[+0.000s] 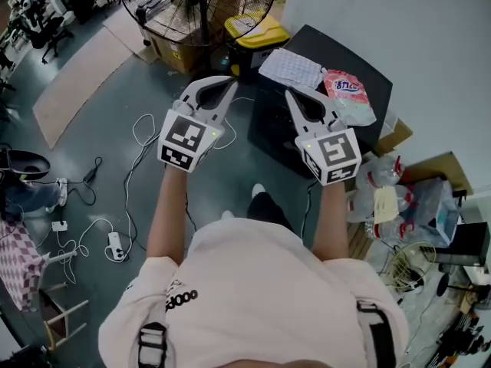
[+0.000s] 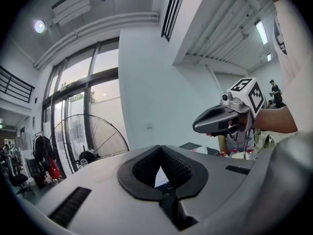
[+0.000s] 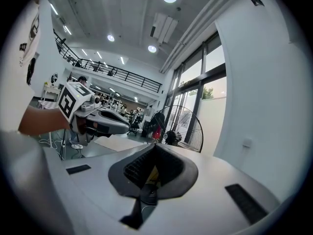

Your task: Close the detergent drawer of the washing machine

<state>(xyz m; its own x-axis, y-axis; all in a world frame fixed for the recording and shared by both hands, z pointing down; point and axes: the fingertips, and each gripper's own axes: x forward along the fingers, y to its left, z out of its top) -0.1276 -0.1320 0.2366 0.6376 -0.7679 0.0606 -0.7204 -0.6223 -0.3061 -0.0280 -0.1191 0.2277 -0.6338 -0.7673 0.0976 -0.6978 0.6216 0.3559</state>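
Note:
A dark box-shaped machine [image 1: 331, 49] stands ahead at the right; no detergent drawer can be made out on it in any view. A checked cloth [image 1: 290, 69] and a pink-and-white detergent bag [image 1: 349, 94] lie on its top. My left gripper [image 1: 229, 85] is held level in the air over the floor, left of the machine, shut and empty. My right gripper [image 1: 294, 96] is beside it, over the machine's near left corner, also shut with nothing in it. Each gripper view shows its own jaws closed: left gripper [image 2: 159, 149], right gripper [image 3: 155, 146].
A large floor fan [image 1: 199, 6] stands ahead, with a yellow-lidded bin [image 1: 257, 33] and cardboard boxes beside it. Cables and a power strip [image 1: 115, 245] lie on the floor at left. Plastic bags [image 1: 399, 205] and clutter fill the right side by the white wall.

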